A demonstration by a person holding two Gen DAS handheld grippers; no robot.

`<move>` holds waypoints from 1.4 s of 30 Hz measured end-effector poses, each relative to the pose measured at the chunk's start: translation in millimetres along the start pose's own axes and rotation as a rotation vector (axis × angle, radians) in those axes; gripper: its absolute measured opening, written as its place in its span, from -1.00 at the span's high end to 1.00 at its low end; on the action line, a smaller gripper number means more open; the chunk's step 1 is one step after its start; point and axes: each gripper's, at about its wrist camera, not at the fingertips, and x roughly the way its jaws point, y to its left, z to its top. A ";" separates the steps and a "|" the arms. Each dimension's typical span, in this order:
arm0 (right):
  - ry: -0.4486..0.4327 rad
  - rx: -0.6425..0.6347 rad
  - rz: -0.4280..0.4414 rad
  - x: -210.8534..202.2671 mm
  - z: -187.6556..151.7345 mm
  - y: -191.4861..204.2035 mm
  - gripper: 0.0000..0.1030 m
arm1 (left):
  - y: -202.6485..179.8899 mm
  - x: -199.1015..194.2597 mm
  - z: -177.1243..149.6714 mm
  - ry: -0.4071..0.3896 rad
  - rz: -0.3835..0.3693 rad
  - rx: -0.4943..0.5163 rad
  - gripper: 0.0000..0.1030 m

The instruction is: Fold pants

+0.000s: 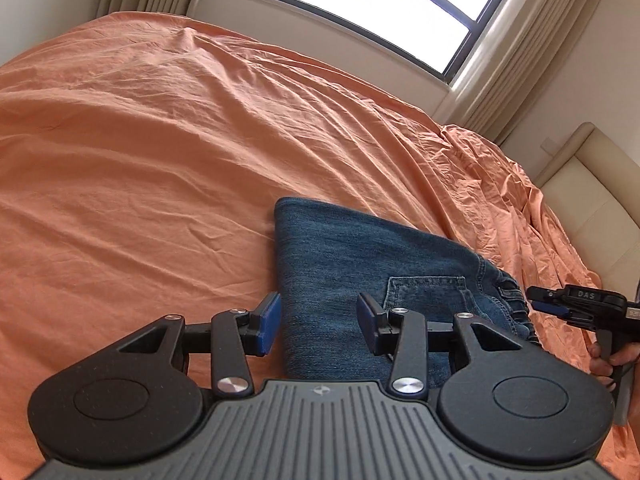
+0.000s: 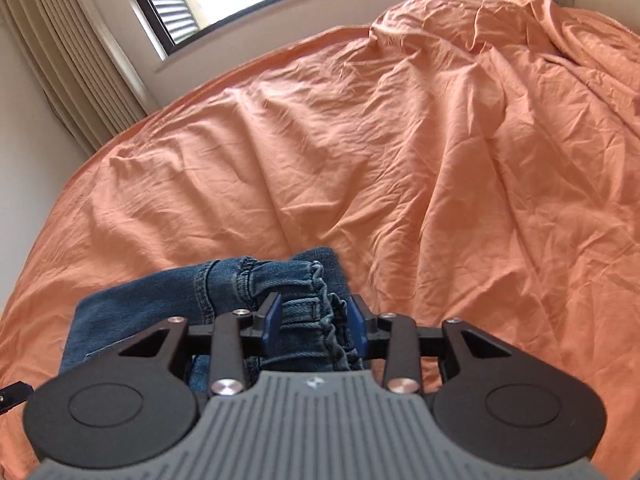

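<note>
right tool (image 2: 314,322) half spread around the bunched elastic waistband (image 2: 308,308), pads look just off the denim, so not pinching; left tool (image 1: 318,326) spread and empty, hovering over the folded edge. jeans (image 1: 360,276) lie in a compact fold near the bed's (image 1: 140,140) near edge, toward the headboard (image 1: 580,200) side. denim looks heavyish, limp but thick, not slippery or fragile; best hold is probably waistband or fold corners, several layers at once. lots of wrinkled open sheet beyond toward the window (image 1: 360,0) side.
</note>
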 end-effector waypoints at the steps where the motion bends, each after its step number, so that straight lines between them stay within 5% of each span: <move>1: -0.028 -0.006 0.012 -14.9 -7.7 1.7 0.38 | -3.3 0.2 -2.7 0.003 0.003 0.006 0.08; 6: -0.108 -0.031 0.016 -59.5 -57.7 11.8 0.42 | -17.4 -10.0 -19.2 0.019 0.027 0.041 0.08; 10: -0.089 0.034 -0.018 -52.8 -89.2 5.0 0.53 | -29.0 -25.2 -27.9 0.031 0.056 0.091 0.07; 13: -0.075 0.011 -0.057 -42.7 -103.4 4.1 0.58 | -34.4 -39.5 -37.8 0.037 0.081 0.151 -0.11; 25: -0.088 -0.027 -0.050 -37.8 -107.8 0.5 0.61 | -69.0 -50.8 -100.0 0.227 0.209 0.452 -0.15; 28: -0.093 -0.030 -0.040 -37.8 -108.6 -1.6 0.62 | -72.1 -42.2 -101.8 0.215 0.258 0.443 0.00; 30: -0.093 -0.025 -0.031 -37.8 -108.6 -3.1 0.62 | -79.5 -37.9 -102.0 0.241 0.298 0.505 0.56; 35: -0.090 -0.018 -0.021 -38.8 -110.0 -7.1 0.64 | -98.7 -38.2 -111.8 0.305 0.358 0.763 0.61; 39: -0.063 -0.040 -0.044 -32.1 -111.6 -7.3 0.77 | -92.2 -22.2 -127.1 0.393 0.385 0.794 0.63; 42: -0.053 -0.054 -0.049 -24.8 -115.5 -8.8 0.79 | -76.4 -11.0 -132.7 0.444 0.386 0.689 0.68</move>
